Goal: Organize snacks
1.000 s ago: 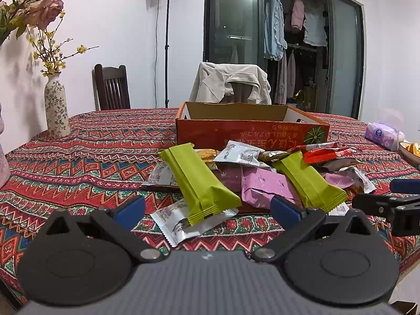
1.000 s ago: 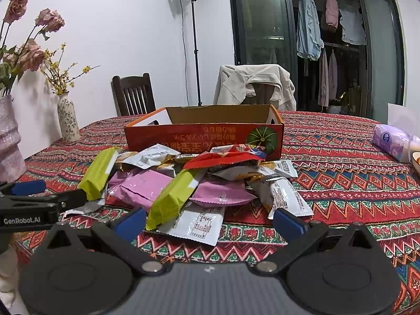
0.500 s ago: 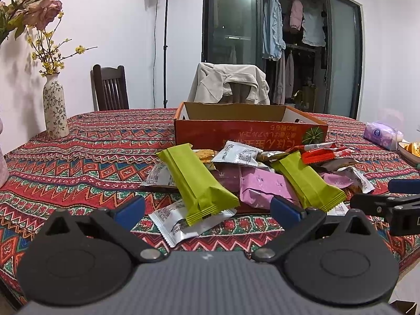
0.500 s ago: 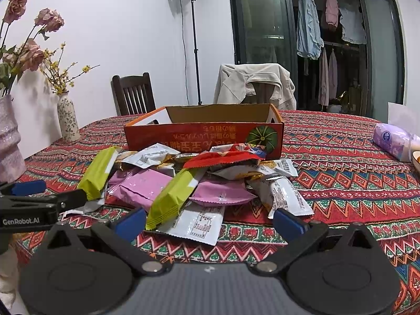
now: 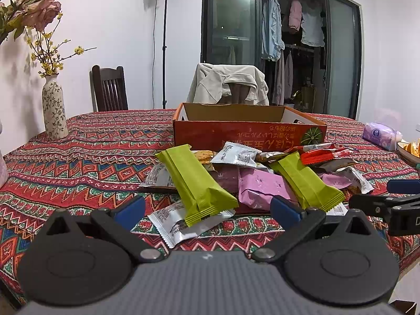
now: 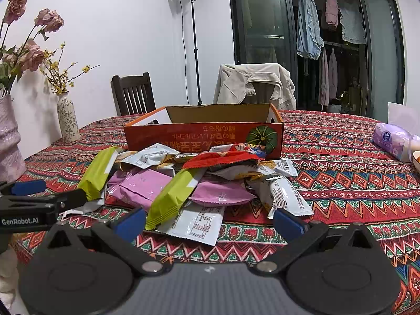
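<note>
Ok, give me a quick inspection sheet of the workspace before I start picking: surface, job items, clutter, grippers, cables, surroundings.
Surface: patterned tablecloth covers the table.
Job's things: snack pile loose in front of the orange box, including two green packets, pink, white and red ones; box interior hidden.
Clutter: two vases, purple tissue pack, plate edge.
Grippers: left gripper and right gripper open, empty, short of the pile.
Cables: lamp stand cord against the wall.
Surroundings: two chairs, jacket over one, open wardrobe.

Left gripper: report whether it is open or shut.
Open. The left gripper has its blue fingertips spread wide apart, gripping nothing; the green packet lies beyond them.
</note>
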